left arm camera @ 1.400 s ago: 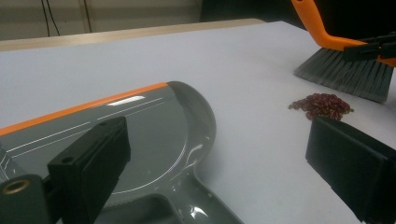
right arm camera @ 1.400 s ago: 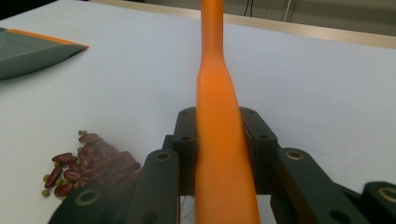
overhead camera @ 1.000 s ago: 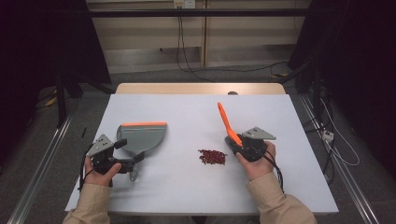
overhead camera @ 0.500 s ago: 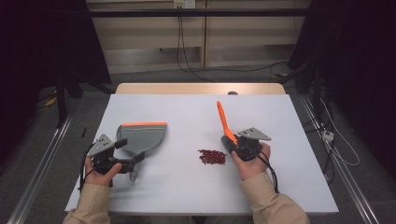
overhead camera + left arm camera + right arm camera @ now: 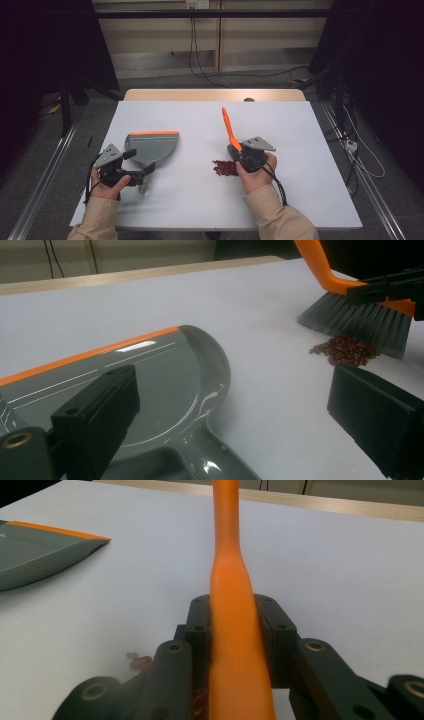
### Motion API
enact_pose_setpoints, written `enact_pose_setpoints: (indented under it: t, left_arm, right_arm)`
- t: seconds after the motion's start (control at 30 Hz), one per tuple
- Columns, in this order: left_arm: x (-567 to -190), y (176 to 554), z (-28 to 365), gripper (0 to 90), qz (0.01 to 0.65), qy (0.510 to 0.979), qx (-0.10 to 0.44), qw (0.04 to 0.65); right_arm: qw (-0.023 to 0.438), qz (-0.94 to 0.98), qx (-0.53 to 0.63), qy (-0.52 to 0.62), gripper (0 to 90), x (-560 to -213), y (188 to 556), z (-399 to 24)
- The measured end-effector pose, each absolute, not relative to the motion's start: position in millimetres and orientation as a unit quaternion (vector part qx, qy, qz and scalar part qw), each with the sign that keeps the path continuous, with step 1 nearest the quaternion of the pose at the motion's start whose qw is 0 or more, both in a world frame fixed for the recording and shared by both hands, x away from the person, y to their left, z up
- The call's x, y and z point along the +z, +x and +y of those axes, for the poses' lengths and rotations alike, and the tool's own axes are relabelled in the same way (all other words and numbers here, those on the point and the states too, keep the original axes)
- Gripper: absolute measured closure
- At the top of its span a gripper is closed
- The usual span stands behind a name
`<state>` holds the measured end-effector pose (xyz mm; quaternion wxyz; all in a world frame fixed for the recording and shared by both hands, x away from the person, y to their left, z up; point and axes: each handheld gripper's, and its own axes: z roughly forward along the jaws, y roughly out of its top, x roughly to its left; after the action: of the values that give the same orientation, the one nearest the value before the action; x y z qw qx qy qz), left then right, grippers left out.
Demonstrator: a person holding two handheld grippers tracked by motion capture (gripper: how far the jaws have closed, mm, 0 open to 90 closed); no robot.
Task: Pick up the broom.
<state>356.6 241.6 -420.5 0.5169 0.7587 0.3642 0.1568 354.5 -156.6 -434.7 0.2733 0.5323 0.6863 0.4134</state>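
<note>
A grey dustpan (image 5: 155, 147) with an orange lip lies flat at the table's left, also seen in the left gripper view (image 5: 150, 375) and the right gripper view (image 5: 35, 550). My left gripper (image 5: 142, 175) straddles its handle, jaws wide apart (image 5: 235, 385) and not pressing on it. A small pile of red beans (image 5: 225, 167) sits mid-table (image 5: 345, 350). My right gripper (image 5: 242, 155) is shut on the orange handle of a brush (image 5: 230, 580), which slants up and away (image 5: 227, 125). Its grey bristles (image 5: 360, 325) touch the far right side of the pile.
The white table (image 5: 300, 125) has bare surface between dustpan and beans and all along its far half. A wooden strip runs along the back edge (image 5: 215, 95). Cables lie on the floor beyond and to the right.
My right hand has slid left with the brush, bringing the bristles up against the bean pile. The left hand and dustpan have stayed put.
</note>
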Motion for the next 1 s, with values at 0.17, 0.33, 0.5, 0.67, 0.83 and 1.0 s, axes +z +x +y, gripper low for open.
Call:
enact_pose_setpoints:
  t: [0.17, 0.33, 0.5, 0.67, 0.83, 1.0]
  left_arm:
    - [-421, 356, 242, 6.3, 0.367, 0.757, 0.156, 0.518]
    - [-420, 356, 242, 6.3, 0.364, 0.76, 0.158, 0.514]
    - [-421, 356, 241, 6.3, 0.363, 0.766, 0.154, 0.507]
    - [-421, 354, 239, 5.8, 0.368, 0.771, 0.147, 0.499]
    - [-424, 351, 237, 5.5, 0.383, 0.781, 0.145, 0.472]
    - [-433, 347, 238, 7.0, 0.409, 0.792, 0.153, 0.426]
  right_arm:
    - [0.272, 0.687, 0.418, 0.529, 71.4, -435, 356, -152]
    - [0.276, 0.692, 0.417, 0.52, 71.4, -435, 357, -148]
    - [0.276, 0.691, 0.42, 0.519, 71.4, -433, 357, -152]
    - [0.275, 0.69, 0.432, 0.512, 71.4, -428, 356, -159]
    - [0.272, 0.685, 0.442, 0.511, 71.4, -423, 355, -173]
    - [0.265, 0.683, 0.448, 0.512, 71.4, -422, 354, -183]
